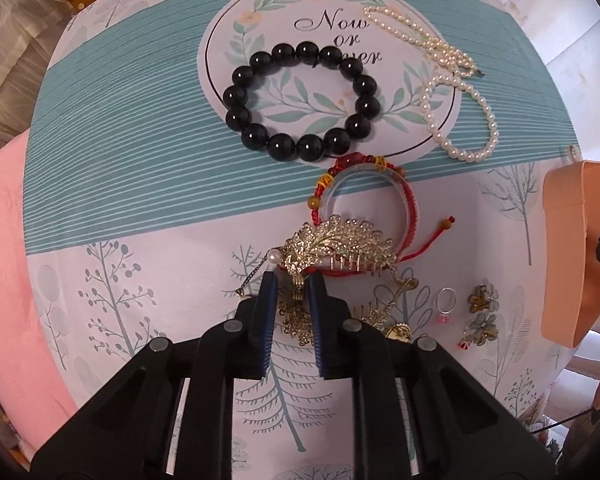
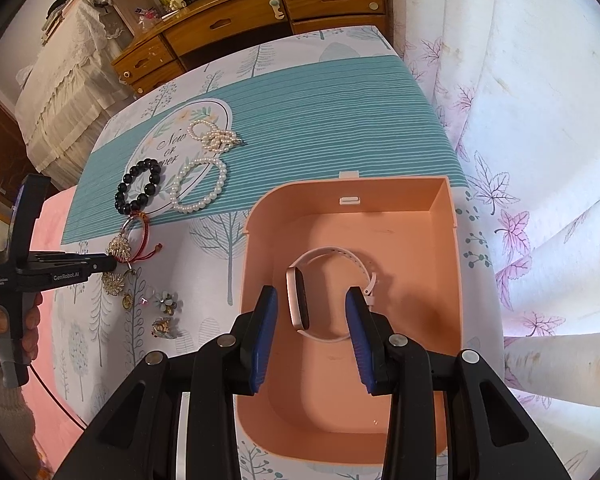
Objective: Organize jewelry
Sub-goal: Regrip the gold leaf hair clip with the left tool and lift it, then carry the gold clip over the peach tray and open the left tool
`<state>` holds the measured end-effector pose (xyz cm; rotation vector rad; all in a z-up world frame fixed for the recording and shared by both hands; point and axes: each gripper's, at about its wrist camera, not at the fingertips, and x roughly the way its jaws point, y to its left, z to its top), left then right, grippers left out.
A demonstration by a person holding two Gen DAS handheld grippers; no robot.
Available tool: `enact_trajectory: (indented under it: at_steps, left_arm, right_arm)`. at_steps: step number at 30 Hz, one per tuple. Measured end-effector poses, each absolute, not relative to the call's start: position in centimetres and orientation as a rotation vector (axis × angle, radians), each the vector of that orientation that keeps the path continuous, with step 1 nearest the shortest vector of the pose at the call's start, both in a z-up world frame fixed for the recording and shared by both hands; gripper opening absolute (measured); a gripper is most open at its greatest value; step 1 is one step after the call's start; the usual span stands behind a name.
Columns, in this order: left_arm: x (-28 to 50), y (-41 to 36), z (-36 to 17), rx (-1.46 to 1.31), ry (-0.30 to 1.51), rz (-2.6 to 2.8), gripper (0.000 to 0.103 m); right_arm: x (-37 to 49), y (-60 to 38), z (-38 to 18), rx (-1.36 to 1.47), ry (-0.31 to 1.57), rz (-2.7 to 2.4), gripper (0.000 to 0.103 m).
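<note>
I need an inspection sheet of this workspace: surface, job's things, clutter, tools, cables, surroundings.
Surface: printed tablecloth over the table, pink cloth at one edge.
Job's things: black bead bracelet, pearl strands, red cord bracelet, gold hair comb, ring, flower earrings; white watch inside the open peach box.
Clutter: nothing seen.
Tools: left tool nearly closed around the comb's end, contact unclear; right tool open above the box, holding nothing.
Cables: thin black cable below the left tool's handle.
Surroundings: wooden drawers, curtain.
</note>
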<state>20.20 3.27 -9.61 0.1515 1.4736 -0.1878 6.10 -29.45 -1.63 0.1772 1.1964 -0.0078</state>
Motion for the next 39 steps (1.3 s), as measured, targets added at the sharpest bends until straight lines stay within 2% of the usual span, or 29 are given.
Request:
enact_trajectory:
  at_steps: [4,10,21,27,32,39]
  left_arm:
    - [20.4,3.0,-9.8,0.154,1.471,-0.189,0.008]
    - [18.7,2.1,-8.4,0.158,1.441,-0.173,0.006]
    - [14.6,-1.1,1.4,0.19,1.285,-0.294,0.006]
    - [12.5,-7.7,5.6,0.217,1.21,-0.435,0.006]
    - [12.1,-13.8,6.2,0.215,1.207,-0.545,0.006]
    - [11.7,-21.5,1.7,0.219,1.315,-0.631,0.006]
  right_arm:
    - [6.0,-29.5,-1.7,0.182,1.196,-0.007,0.036]
    - [5.5,-29.7,-1.2,0.197,1.179,-0.006,0.035]
    - [3.5,-31.7,1.9,0.243,1.103,-0.028,0.036]
    - [1.3,-34.6,3.2,0.281,1.058,-0.09,0.036]
    - [-1.1,-37.0,2.5,0.322,1.063,-0.131,0.036]
    - [-5.2,-38.6,1.6,0.33,1.065,-0.191,0.036]
